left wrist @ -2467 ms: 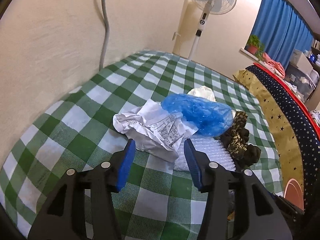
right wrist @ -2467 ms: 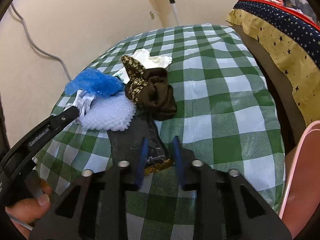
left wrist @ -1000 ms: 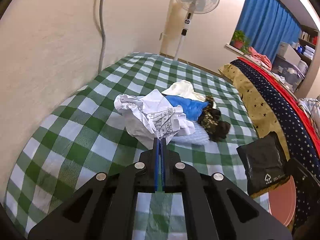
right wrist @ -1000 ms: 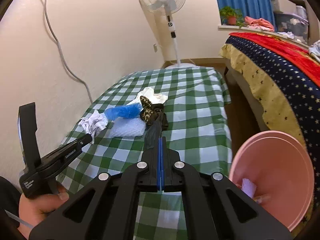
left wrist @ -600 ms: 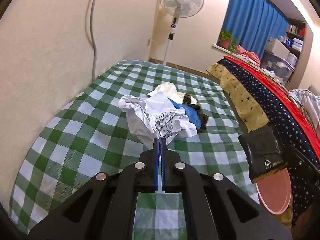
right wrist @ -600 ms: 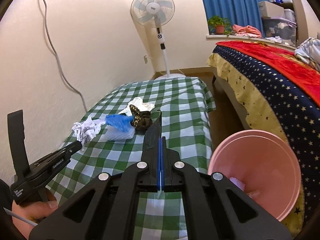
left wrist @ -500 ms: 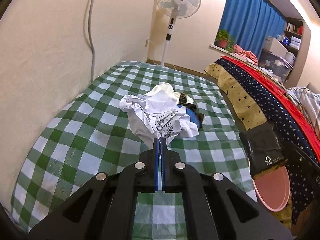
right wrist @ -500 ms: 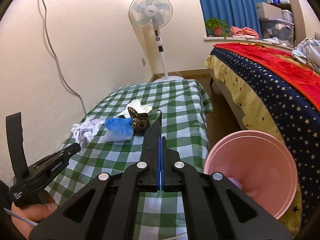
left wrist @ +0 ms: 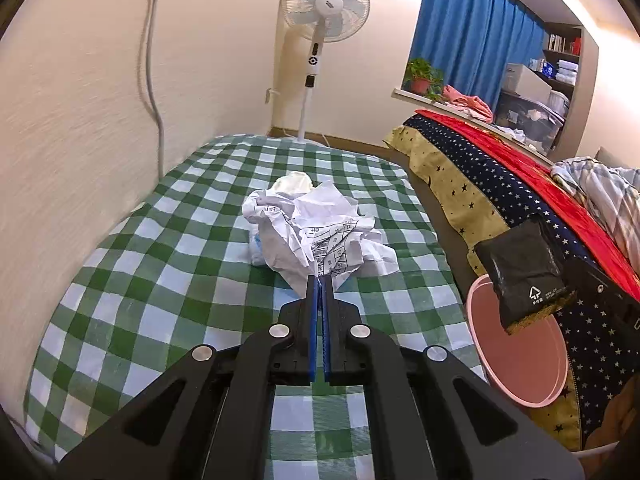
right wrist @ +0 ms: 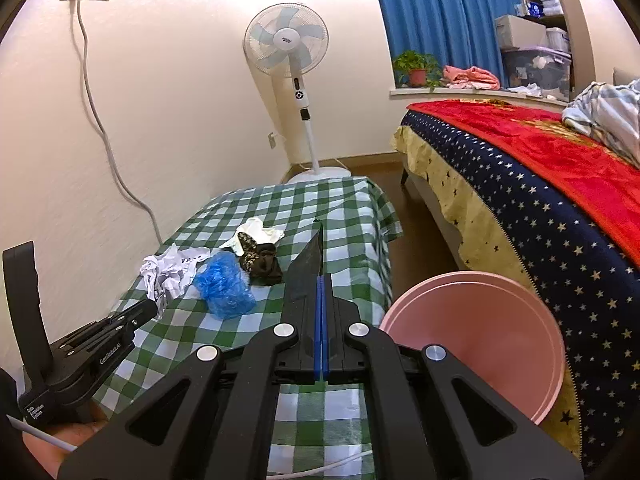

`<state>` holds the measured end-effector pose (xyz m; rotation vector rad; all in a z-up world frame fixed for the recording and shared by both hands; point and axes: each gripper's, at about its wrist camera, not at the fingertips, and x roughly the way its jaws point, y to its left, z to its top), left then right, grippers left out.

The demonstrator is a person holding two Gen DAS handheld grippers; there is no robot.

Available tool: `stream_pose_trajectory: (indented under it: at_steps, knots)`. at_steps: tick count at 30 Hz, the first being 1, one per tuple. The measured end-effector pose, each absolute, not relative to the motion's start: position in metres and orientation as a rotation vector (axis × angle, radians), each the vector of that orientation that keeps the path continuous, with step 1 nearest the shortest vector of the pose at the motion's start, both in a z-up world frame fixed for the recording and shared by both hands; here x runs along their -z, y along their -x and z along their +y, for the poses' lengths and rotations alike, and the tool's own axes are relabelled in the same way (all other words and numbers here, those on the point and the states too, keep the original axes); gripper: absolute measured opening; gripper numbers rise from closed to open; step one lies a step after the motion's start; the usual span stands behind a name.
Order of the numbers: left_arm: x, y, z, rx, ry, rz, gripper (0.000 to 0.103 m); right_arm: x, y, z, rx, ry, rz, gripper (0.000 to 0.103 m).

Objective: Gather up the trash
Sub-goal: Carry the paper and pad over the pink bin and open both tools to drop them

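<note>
My left gripper [left wrist: 319,280] is shut on a crumpled sheet of printed white paper [left wrist: 316,228] and holds it above the green checked table [left wrist: 168,264]. My right gripper [right wrist: 321,280] is shut on a flat black plastic pouch [right wrist: 306,268]; the left wrist view shows the pouch [left wrist: 522,268] hanging over the pink bin [left wrist: 528,360]. In the right wrist view the pink bin [right wrist: 480,344] stands on the floor right of the table. A blue plastic bag [right wrist: 226,290], a dark patterned cloth [right wrist: 260,260] and a white wad [right wrist: 258,230] lie on the table.
A bed with a starred navy and red cover [right wrist: 540,184] runs along the right. A standing fan [right wrist: 294,76] is beyond the table's far end. A wall with a grey cable [right wrist: 100,128] borders the table's left side.
Both grippers closed on their items and lifted them off the table. The right gripper has carried the black pouch to the right, over the pink bin. Both cameras rose and pulled back.
</note>
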<state>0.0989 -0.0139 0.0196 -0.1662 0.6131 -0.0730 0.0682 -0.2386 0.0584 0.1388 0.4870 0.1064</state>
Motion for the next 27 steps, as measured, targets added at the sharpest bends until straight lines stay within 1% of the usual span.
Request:
stream_pose_trajectory:
  at_steps: [14,27]
  knots:
    - [-0.018,-0.105,-0.03,0.131,0.161,0.597,0.002,-0.06,-0.072,-0.254,-0.048,-0.14,0.487,0.0]
    - [-0.02,-0.11,-0.065,0.227,0.117,0.575,0.002,-0.059,-0.07,-0.271,0.008,-0.144,0.486,0.0]
